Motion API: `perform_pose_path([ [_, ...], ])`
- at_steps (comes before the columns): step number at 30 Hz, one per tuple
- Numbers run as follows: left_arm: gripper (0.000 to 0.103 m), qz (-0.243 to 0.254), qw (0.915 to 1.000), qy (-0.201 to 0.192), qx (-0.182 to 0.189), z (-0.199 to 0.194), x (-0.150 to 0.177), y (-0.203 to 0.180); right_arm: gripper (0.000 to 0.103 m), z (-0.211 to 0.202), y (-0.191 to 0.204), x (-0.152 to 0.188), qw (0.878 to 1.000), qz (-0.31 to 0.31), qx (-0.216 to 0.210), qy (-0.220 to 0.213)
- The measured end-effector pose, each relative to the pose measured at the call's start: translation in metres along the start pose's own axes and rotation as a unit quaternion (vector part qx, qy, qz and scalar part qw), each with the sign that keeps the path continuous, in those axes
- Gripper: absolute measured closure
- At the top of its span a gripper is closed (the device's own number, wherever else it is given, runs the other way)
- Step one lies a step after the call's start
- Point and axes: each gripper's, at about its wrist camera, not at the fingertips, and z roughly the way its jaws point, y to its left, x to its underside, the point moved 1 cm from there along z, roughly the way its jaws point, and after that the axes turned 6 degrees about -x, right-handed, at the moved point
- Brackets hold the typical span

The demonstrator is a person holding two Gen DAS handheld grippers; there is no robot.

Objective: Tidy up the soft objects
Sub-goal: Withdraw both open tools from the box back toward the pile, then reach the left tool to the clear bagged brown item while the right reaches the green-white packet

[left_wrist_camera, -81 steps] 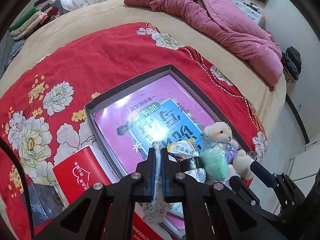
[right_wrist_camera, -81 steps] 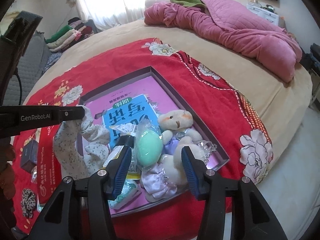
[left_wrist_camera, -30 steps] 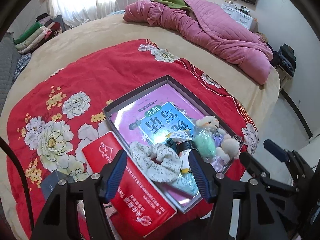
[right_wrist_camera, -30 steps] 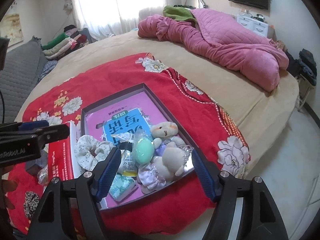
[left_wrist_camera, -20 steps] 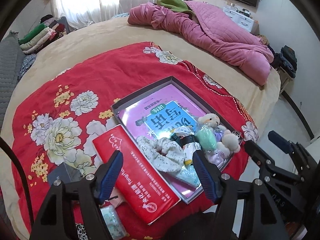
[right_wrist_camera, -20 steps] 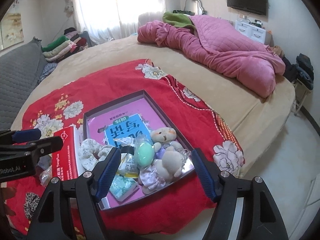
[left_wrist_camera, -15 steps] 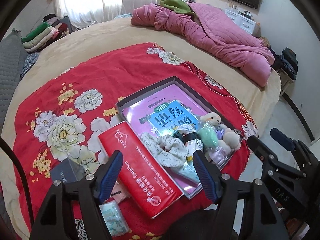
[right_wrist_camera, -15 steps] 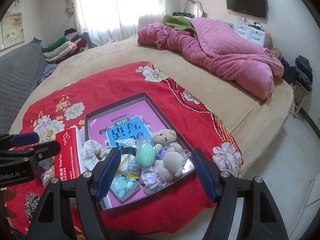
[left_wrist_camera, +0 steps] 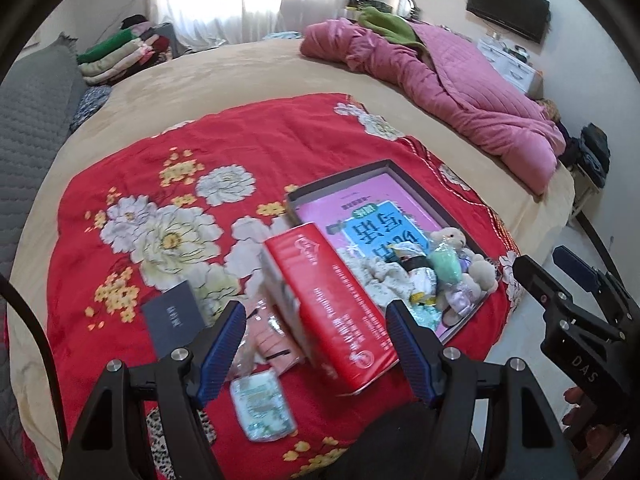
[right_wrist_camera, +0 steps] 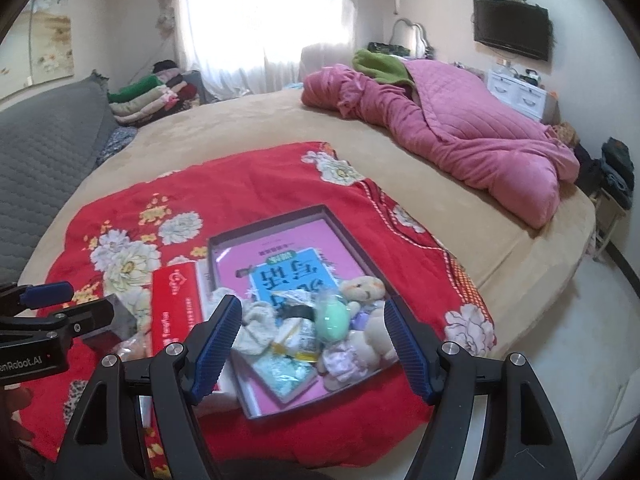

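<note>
Ahead of the right gripper (right_wrist_camera: pixel 312 340), between its wide-spread, empty jaws: the soft items — floral fabric scrunchie (right_wrist_camera: pixel 256 326), mint green sponge (right_wrist_camera: pixel 331 319), teddy bear (right_wrist_camera: pixel 366 292) — heaped at the near end of the shallow box (right_wrist_camera: pixel 280 220). All likely light, limp and compressible; the scrunchie is best pinched at a raised fold, its long axis roughly crosswise to the jaws. Left gripper (left_wrist_camera: pixel 312 344) likewise spread and empty, a red tissue pack (left_wrist_camera: pixel 332 312) between its fingers — the heap lies beyond its right finger.

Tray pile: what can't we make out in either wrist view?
- Book in the tray: near half hidden under the toys, both views.
- Teddy: body partly behind the green egg, right view.
- Pouch: motion-blurred, left view; print unreadable.
- Red box: blurred, left view.
- Leopard item: behind the left gripper.
</note>
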Motion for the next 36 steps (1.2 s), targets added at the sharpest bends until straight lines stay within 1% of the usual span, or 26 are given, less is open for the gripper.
perform_pose_path([
  [4, 0.031, -0.012, 0.9999, -0.004, -0.007, -0.008, 0.006, 0.016, 0.028, -0.005, 0.016, -0.001, 1.000, -0.012, -0.010, -0.003],
  [8, 0.031, -0.027, 0.9995, -0.005, -0.013, -0.016, 0.014, 0.032, 0.028, -0.009, 0.031, 0.000, 0.999, -0.019, -0.030, -0.005],
  [12, 0.031, -0.037, 0.9987, -0.011, -0.033, -0.023, 0.025, 0.048, 0.028, -0.012, 0.046, 0.000, 0.998, -0.026, -0.048, -0.007],
  [22, 0.031, -0.070, 0.9963, -0.006, -0.049, -0.033, 0.046, 0.087, 0.028, -0.017, 0.083, 0.005, 0.996, -0.056, -0.074, -0.006],
  [28, 0.031, -0.090, 0.9939, 0.003, -0.064, -0.033, 0.060, 0.111, 0.028, -0.016, 0.105, 0.011, 0.993, -0.075, -0.090, 0.002],
  [36, 0.031, -0.132, 0.9875, 0.012, -0.085, -0.035, 0.080, 0.156, 0.028, -0.009, 0.131, 0.023, 0.989, -0.093, -0.115, 0.022],
])
